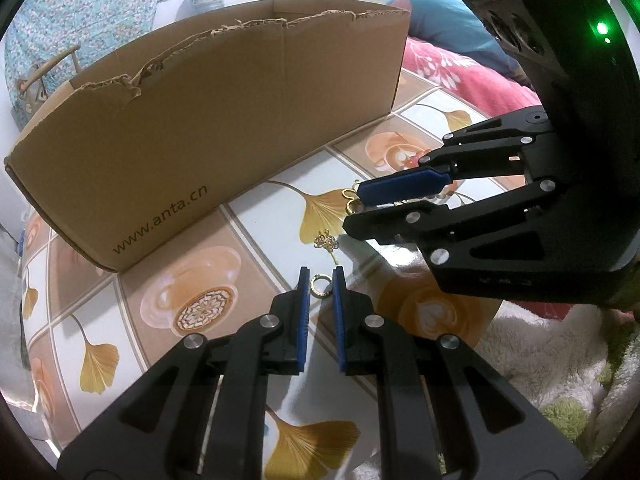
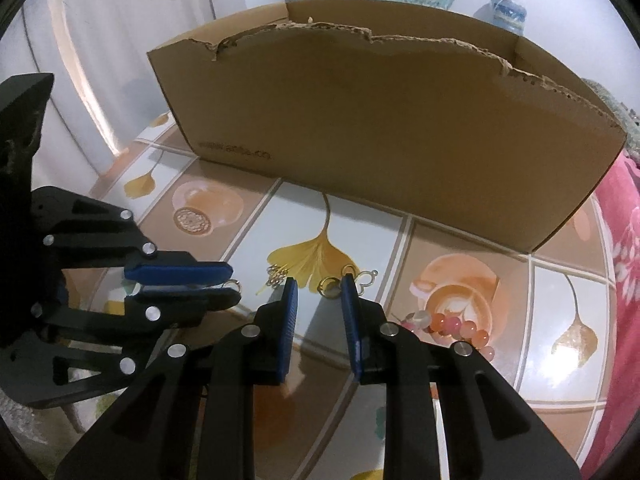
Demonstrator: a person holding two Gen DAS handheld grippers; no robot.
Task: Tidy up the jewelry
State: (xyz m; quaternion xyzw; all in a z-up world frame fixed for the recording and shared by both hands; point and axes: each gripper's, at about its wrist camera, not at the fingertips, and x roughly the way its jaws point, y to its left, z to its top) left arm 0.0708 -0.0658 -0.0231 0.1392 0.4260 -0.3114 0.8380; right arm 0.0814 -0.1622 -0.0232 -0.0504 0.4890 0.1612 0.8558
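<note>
The left gripper [image 1: 321,280] stood narrow around a small gold ring [image 1: 321,285] lying flat on the tiled tabletop [image 1: 256,216], and whether its pads pinched it could not be told. The right gripper [image 2: 319,286], also narrow, framed a second gold ring [image 2: 330,282] without a clear grip. Such rings looked light, stiff and slippery, best taken across the rim; a loose chain cluster [image 1: 327,241], a bead bracelet [image 2: 456,326] and the tall cardboard box [image 1: 208,120] behind crowded the approach.

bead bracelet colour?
Pink and orange beads, some pale, on the bead bracelet; right wrist view.
</note>
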